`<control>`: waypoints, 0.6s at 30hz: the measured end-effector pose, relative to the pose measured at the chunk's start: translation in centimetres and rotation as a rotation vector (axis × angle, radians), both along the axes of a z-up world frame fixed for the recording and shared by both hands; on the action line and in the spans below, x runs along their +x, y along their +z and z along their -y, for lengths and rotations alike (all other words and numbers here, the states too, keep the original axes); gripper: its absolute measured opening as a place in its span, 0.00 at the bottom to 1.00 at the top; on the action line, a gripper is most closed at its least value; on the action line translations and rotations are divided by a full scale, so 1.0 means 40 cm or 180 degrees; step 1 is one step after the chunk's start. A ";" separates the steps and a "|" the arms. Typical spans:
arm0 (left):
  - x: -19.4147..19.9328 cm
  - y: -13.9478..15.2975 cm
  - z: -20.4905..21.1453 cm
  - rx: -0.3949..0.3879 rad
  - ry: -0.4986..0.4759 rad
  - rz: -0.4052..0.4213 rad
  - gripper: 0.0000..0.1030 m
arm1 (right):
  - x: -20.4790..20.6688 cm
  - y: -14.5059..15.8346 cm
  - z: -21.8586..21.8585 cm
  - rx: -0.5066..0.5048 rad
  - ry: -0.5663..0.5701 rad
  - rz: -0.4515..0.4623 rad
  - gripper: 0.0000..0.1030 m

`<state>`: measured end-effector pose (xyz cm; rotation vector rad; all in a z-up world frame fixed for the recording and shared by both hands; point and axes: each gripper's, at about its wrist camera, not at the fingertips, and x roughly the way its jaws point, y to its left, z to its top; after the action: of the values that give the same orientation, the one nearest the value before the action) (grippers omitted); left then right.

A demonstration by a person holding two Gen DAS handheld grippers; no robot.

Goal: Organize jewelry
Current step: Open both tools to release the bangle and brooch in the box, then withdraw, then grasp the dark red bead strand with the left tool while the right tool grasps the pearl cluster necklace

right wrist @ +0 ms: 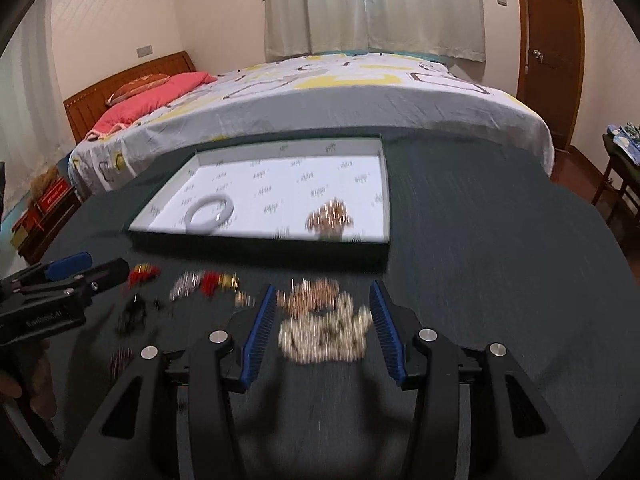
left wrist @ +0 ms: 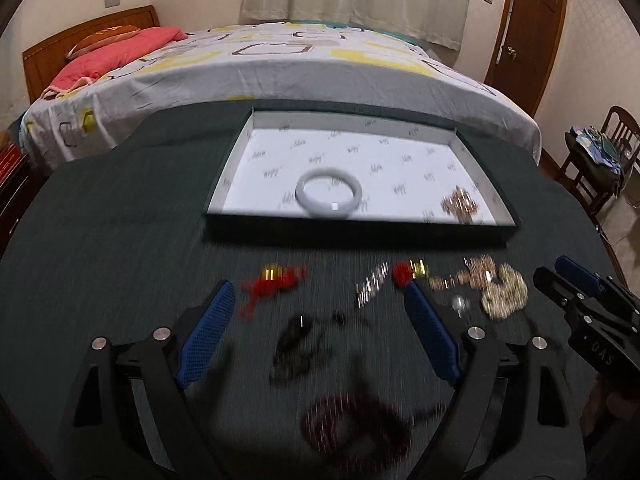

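Left gripper (left wrist: 316, 300): jaws wide apart, empty, above scattered jewellery on the dark tabletop (left wrist: 120, 240). Right gripper (right wrist: 324, 300): jaws partly apart, touching nothing, pale bead pile (right wrist: 324, 336) between them. Tray (right wrist: 384, 184) at twelve o'clock holds white bangle (right wrist: 210, 214) and copper beads (right wrist: 330, 216).

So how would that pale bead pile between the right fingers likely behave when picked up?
The pale bead pile lies in a slack heap, so probably floppy and apt to dangle. Small rounded beads may slip from the right gripper, whose open jaws straddle it.
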<state>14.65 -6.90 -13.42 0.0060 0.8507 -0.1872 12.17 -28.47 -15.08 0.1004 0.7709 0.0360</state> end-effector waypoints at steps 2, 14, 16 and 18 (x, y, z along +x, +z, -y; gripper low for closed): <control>-0.036 -0.006 -0.002 0.0015 0.0009 -0.0006 0.82 | -0.031 -0.007 0.004 -0.0004 -0.0010 -0.0038 0.47; -0.161 -0.067 0.016 0.0138 -0.0042 -0.0088 0.82 | -0.163 -0.038 0.059 -0.0095 -0.0236 -0.0131 0.47; -0.161 -0.075 0.029 0.0187 -0.0070 -0.0099 0.82 | -0.177 -0.043 0.076 -0.0103 -0.0297 -0.0148 0.47; -0.163 -0.084 0.038 0.0238 -0.0076 -0.0111 0.82 | -0.187 -0.047 0.091 -0.0108 -0.0351 -0.0152 0.47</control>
<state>8.14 -8.43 -16.77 0.0832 0.8924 -0.1782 4.70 -32.13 -16.96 0.1119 0.8123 -0.0844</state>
